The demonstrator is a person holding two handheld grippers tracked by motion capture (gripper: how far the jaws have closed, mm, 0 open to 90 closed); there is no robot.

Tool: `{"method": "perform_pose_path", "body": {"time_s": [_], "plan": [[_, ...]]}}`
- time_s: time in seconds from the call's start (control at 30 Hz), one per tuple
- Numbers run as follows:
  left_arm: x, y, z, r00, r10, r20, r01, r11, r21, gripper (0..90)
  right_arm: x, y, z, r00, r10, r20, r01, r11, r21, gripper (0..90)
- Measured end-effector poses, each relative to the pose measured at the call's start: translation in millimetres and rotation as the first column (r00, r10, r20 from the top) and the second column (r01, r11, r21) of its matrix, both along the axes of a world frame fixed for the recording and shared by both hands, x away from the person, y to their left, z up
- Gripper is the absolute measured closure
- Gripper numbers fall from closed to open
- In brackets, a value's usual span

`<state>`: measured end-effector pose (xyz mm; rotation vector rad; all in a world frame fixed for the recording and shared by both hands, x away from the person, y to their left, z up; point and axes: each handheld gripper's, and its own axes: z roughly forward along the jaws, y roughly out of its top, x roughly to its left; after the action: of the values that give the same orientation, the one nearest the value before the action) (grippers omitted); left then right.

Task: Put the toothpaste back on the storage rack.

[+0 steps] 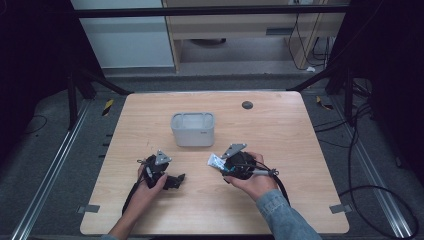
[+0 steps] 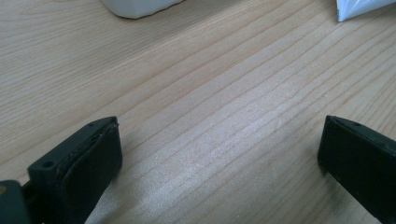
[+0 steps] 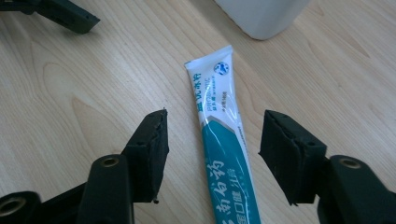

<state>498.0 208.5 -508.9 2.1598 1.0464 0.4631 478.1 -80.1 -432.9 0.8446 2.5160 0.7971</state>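
**One tube between the jaws, not yet gripped**

One toothpaste tube [image 3: 224,140] lies flat on the wooden table [image 1: 280,210], and the right gripper [image 3: 212,156] stands over it with one jaw on each side. In the right gripper view there is bare wood between each pad and the tube, so the jaws are apart and press on nothing. I judge the grasp as only begun: the tube is framed, but closing on it and lifting it are not done.

Nearer to the person's left side, the left gripper [image 1: 170,177] rests low over the table in the left hand [image 1: 145,187]. Its jaws are wide apart and have only bare wood between them.

Farther away, near the middle of the table, stands a white bin [image 1: 193,129], upright and, as far as I can see, with nothing inside. The tube's flat end points toward it. Probably the tube must go there, so most of the work is left.
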Motion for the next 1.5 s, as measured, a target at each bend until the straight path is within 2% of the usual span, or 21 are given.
{"method": "perform_pose_path", "body": {"time_s": [0.07,0.2,0.5,0.87,1.1,1.3,1.5], "plan": [[0.3,0.1,0.0,1.0,-0.003,0.0,0.003,1.0,0.0,0.0,0.8,4.0,-2.2,0.9998,0.017,-0.013,-0.017,1.0,-0.004,47.5],[0.4,0.1,0.0,1.0,-0.004,-0.002,0.004,1.0,-0.002,0.0,4.6,13.6,-7.3,0.9991,0.038,-0.016,-0.039,0.998,-0.045,52.8],[0.9,0.1,0.0,1.0,-0.007,-0.002,0.007,1.0,-0.002,0.0,8.8,19.4,-10.7,0.9983,0.048,-0.032,-0.049,0.997,-0.058,58.1],[1.9,0.2,0.0,0.9999,-0.011,0.0,0.011,0.9999,0.001,0.0,12.3,22.5,-11.3,0.9975,0.053,-0.045,-0.056,0.997,-0.058,55.6],[1.9,0.3,0.0,0.9999,-0.011,0.0,0.011,0.9999,0.001,0.0,19.6,24.5,-20.7,0.9977,0.043,-0.051,-0.049,0.993,-0.106,51.4],[2.0,0.3,0.1,0.9999,-0.012,0.0,0.012,0.9999,0.001,0.0,26.2,26.6,-27.7,0.9985,0.022,-0.049,-0.028,0.991,-0.131,56.7],[2.1,0.3,0.0,0.9999,-0.013,0.0,0.013,0.9999,0.001,0.0,30.1,30.4,-29.7,0.9982,0.022,-0.056,-0.03,0.989,-0.142,55.3]]}}
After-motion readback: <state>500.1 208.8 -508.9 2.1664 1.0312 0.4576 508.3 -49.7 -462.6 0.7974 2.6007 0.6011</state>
